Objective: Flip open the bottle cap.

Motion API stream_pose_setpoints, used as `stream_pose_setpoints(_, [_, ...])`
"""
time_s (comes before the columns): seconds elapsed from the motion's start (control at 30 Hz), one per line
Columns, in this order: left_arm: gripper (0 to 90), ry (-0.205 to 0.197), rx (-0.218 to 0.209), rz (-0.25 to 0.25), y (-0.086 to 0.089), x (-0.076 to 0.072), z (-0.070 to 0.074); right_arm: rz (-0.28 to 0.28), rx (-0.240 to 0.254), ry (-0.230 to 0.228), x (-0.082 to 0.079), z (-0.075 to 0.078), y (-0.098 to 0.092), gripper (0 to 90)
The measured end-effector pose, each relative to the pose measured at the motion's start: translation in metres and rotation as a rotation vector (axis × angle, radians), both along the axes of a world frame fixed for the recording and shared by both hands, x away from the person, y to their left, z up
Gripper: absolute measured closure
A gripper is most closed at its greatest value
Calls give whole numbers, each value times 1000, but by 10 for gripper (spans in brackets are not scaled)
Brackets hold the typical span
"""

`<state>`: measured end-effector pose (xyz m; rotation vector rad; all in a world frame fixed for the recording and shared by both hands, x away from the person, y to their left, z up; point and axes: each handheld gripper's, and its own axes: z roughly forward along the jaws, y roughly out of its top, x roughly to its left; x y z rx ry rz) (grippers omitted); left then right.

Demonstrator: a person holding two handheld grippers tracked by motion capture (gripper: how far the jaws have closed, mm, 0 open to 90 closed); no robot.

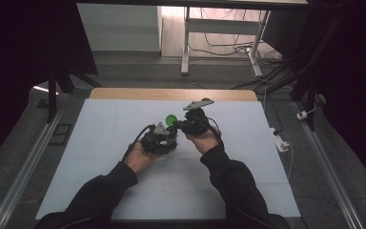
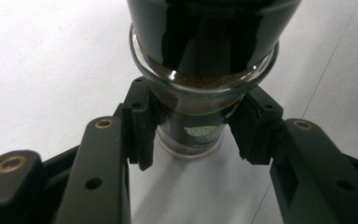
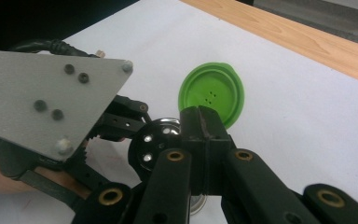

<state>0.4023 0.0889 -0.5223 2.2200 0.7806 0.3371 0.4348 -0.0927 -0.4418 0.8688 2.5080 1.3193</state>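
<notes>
The jar [image 2: 191,126] stands on the counter [image 1: 100,143] between both tools. Its flipped-up lid [image 3: 212,93] sits behind the right tool [image 3: 203,126].

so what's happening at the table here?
A person works a small glass spice jar over the white table with two handheld grippers. The left gripper is shut on the jar's body, which holds brown powder. The jar's green flip lid stands open, showing the black sifter top with its holes. The right gripper has its jaws shut together right at that sifter top, beside the lid; whether they touch it is unclear.
</notes>
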Motion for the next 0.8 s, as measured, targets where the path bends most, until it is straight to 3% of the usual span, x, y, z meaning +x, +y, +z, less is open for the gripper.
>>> stream_pose_setpoints(0.3, [527,-16,9,2,-2,0,-1,3,-6,-9,-5,3,-1,894])
stream_pose_setpoints(0.5, [501,-48,66,-18,-5,-1,-2,19,-9,-20,-10,7,-4,857])
stream_pose_setpoints(0.8, [408,-36,37,3,2,-4,8,23,-20,-43,-22,13,-8,722])
